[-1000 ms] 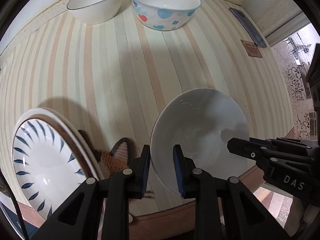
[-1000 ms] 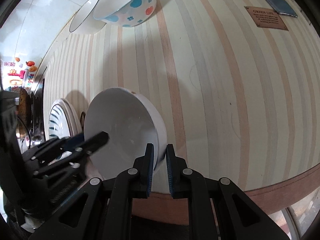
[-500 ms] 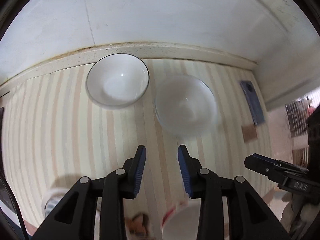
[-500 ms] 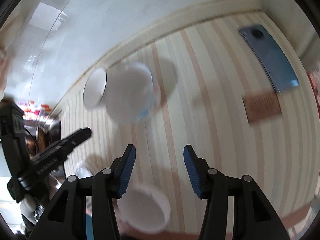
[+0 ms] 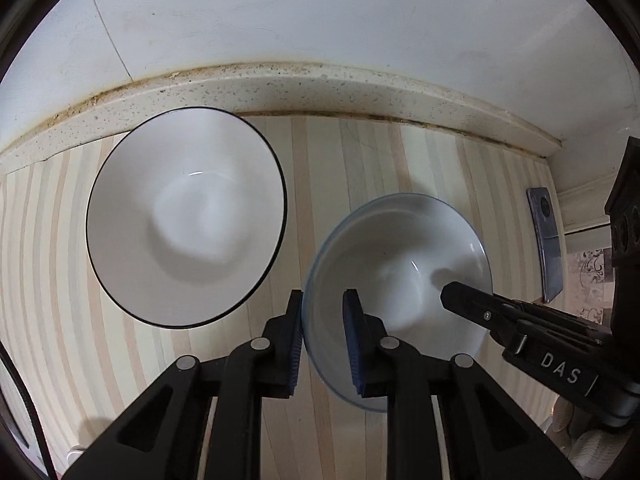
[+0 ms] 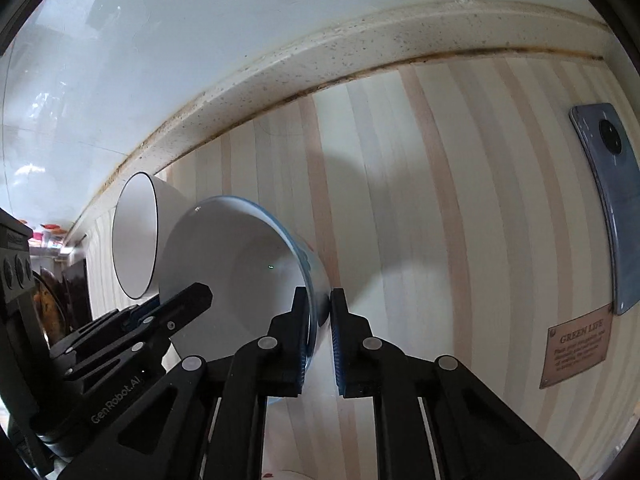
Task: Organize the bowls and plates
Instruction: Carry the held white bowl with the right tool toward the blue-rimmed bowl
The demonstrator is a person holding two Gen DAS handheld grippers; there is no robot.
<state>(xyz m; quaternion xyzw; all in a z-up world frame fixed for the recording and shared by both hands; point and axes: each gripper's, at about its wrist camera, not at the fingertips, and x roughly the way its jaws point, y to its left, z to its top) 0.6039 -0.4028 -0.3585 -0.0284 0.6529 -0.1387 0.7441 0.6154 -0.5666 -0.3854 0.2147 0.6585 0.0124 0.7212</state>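
Note:
A white bowl with a pale blue rim [image 5: 400,264] [image 6: 240,264] and blue marks on its outside stands near the back of the striped counter [image 5: 340,152]. My left gripper [image 5: 323,300] straddles its near rim, one finger outside and one inside, shut on the wall. At the bowl's other side my right gripper [image 6: 319,296] is shut tight on the rim; its finger tip [image 5: 452,292] shows inside the bowl. A larger white bowl with a thin black rim [image 5: 188,216] [image 6: 134,240] stands just left of it, untouched.
A speckled stone ledge [image 5: 320,84] and a white wall close off the back. A blue phone [image 6: 608,200] lies face down at the right. Below it is a small brown plaque [image 6: 576,344]. Bare counter lies between the bowl and the phone.
Both grippers let go of a plain white bowl near the front edge, rose and opened, then moved to the back and closed on the blue-rimmed bowl.

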